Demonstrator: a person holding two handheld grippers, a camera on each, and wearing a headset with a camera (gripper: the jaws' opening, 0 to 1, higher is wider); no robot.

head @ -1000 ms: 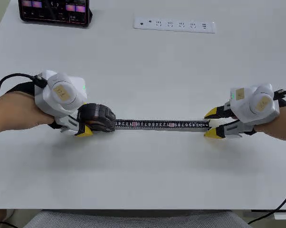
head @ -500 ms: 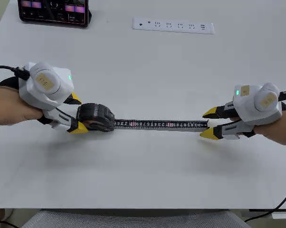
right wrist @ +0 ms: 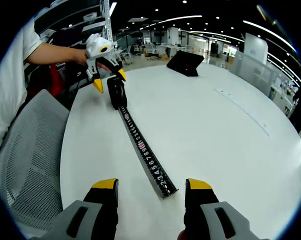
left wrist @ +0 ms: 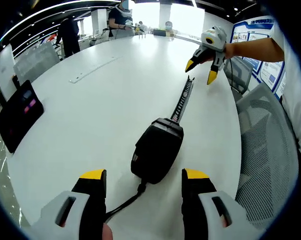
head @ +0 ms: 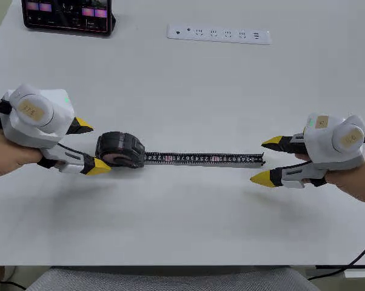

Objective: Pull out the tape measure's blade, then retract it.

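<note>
Tape measure (head: 120, 150) lying on the white table (head: 182, 85), its black case just ahead of the left gripper (head: 95, 147), whose jaws stand wide and hold nothing. The blade (head: 204, 159) lies drawn out flat toward the right gripper (head: 259, 160). Its end rests just before that gripper's wide, empty jaws, apart from both tips.

Screen (head: 67, 15) up top runs off the head view's edge, and the left hand (head: 6, 154) and right hand (head: 357, 180) are cut off at the sides. Blade (head: 204, 159) numerals are too small to read from up here. In the left gripper view the strap (left wrist: 125, 202) slips behind a jaw, its end hidden.
</note>
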